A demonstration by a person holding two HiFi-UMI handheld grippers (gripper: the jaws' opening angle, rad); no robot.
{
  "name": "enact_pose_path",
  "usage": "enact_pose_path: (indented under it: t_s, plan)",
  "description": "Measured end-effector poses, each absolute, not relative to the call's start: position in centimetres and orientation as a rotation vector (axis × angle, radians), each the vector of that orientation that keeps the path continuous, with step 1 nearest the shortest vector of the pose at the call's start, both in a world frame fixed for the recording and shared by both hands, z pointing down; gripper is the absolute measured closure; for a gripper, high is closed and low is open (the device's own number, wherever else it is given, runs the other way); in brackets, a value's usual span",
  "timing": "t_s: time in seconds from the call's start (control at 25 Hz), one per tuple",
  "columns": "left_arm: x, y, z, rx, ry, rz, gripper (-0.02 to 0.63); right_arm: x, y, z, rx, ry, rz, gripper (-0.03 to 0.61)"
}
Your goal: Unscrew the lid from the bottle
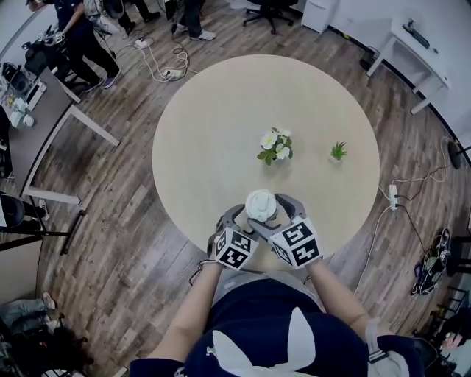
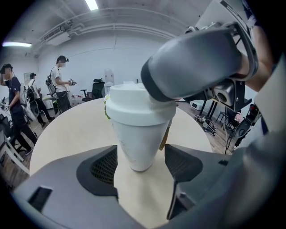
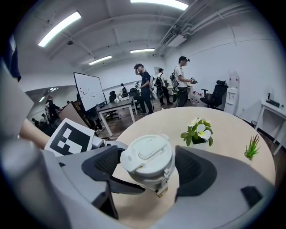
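Left gripper (image 2: 140,164) jaws apart astride bottle (image 2: 136,134); right gripper (image 3: 147,169) jaws apart round lid (image 3: 146,154); best clamp bottle first, then grip lid squarely.

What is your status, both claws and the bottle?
Both claws open: left claw astride bottle body, right claw astride lid. Lid on. Nothing in the way.

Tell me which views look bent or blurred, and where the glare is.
Head view: even light, sharp, the floor bends near the edges. Left gripper view: strong fisheye, dark corners, glare from a ceiling lamp. Right gripper view: same bending, bright lamps overhead, lid in focus.
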State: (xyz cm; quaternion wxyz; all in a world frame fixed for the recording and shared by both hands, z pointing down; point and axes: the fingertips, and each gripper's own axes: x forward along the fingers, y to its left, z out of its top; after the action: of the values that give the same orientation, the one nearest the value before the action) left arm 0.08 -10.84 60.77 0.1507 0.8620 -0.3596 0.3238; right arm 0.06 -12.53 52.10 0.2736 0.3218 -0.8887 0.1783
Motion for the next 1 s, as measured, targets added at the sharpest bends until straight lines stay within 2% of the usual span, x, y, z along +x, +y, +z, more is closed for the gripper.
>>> enact_pose_path:
  t_s: [0.4,0.52,1.0]
  plan:
    - [1.3,-12.3,61.2,2.509,-1.017,0.942,0.296,0.3,-13.3,52.0,0.946,-2.356,0.382,0.189]
    - [0.9,-12.2,61.4,2.486,-1.029,0.948,0.296,-0.2,-12.8,52.1,0.914,-2.347,0.366,0.213]
    - [1.1,-12.2,61.4,2.485,-1.032,0.959,0.296,0.2,-12.6,52.1,0.783,-2.379,0.327,0.213]
